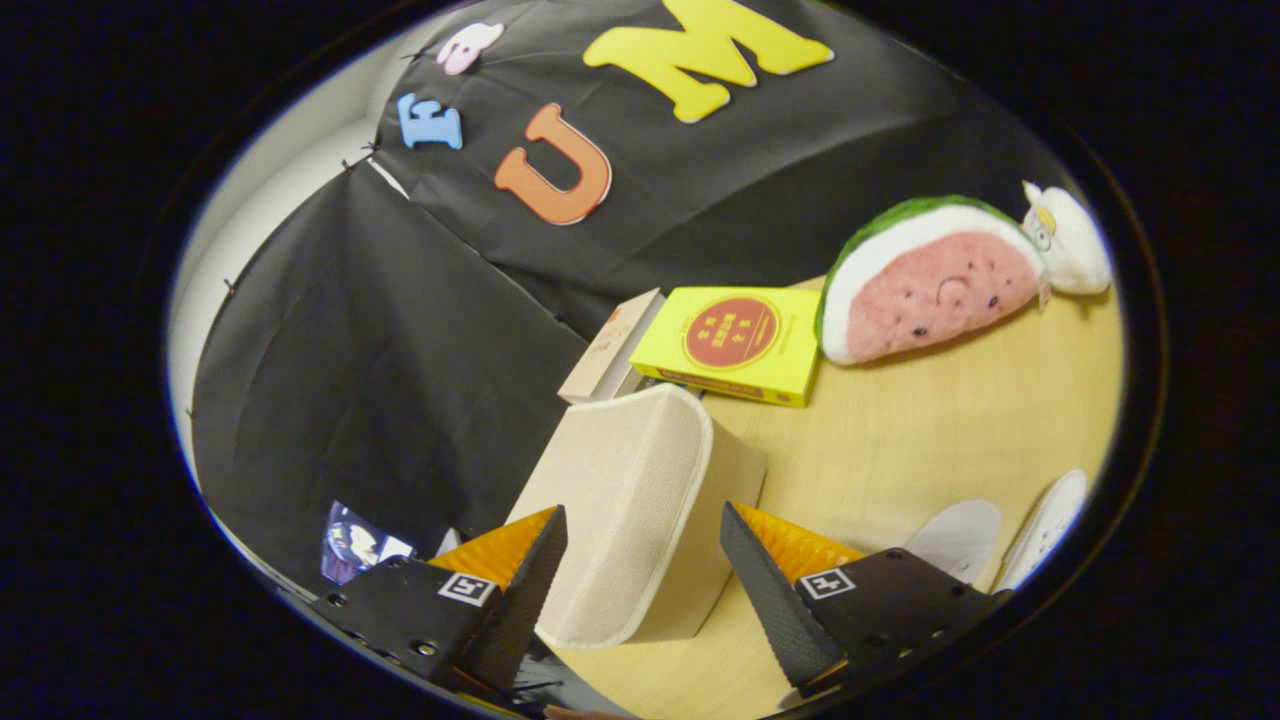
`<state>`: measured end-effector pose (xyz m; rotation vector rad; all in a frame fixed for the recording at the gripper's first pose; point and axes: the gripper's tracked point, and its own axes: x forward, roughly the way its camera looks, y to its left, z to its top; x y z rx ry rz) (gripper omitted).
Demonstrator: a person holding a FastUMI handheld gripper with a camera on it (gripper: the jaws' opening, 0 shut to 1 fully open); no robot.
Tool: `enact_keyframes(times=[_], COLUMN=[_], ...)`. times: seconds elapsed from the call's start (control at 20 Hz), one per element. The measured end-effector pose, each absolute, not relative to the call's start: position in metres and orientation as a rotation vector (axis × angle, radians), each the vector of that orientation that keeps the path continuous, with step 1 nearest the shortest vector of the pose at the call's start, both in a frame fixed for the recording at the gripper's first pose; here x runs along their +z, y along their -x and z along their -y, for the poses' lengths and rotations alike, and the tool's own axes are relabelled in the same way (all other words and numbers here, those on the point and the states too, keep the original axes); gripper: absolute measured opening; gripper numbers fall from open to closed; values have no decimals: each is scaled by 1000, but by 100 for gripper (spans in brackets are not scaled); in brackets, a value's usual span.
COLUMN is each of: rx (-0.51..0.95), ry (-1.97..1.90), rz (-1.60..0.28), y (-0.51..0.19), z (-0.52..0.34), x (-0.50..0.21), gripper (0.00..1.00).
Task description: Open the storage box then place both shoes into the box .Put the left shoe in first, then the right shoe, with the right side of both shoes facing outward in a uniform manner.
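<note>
Beige fabric storage box between the spread fingers of the tool.
Box closed, at the table's wall-side edge; two white shoes lie beside the right finger, apart from it.

Lighting was even and moderately bright, with warm tone on the table. The watermelon plush cast a soft shadow toward the fingers. Fisheye distortion curved and tilted the scene; focus softened near the rim, where the shoes blurred slightly.
</note>
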<state>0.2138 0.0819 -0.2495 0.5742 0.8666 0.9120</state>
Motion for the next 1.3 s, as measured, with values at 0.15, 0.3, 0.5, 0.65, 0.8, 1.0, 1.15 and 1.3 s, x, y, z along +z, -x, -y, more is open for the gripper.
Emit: enact_keyframes(times=[0.15, 0.3, 0.5, 0.65, 0.8, 1.0, 1.15, 1.3], rx=[1046, 1154, 1315, 1373, 1305, 1319, 1326, 1320], ry=[-738, -881, -1028, -1018, -1040, -994, -956, -939], rz=[-963, -1049, -1116, -1156, -1169, -1174, -1140, -1096], y=[-223, -224, -216, -204, -213, -194, -180, -168], z=[-98, -104, -119, -123, -114, -104, -99, -97], x=[-270, -280, -277, -277, -275, -257, -236, -212], gripper=[94, 93, 93, 66, 30, 8, 2, 2])
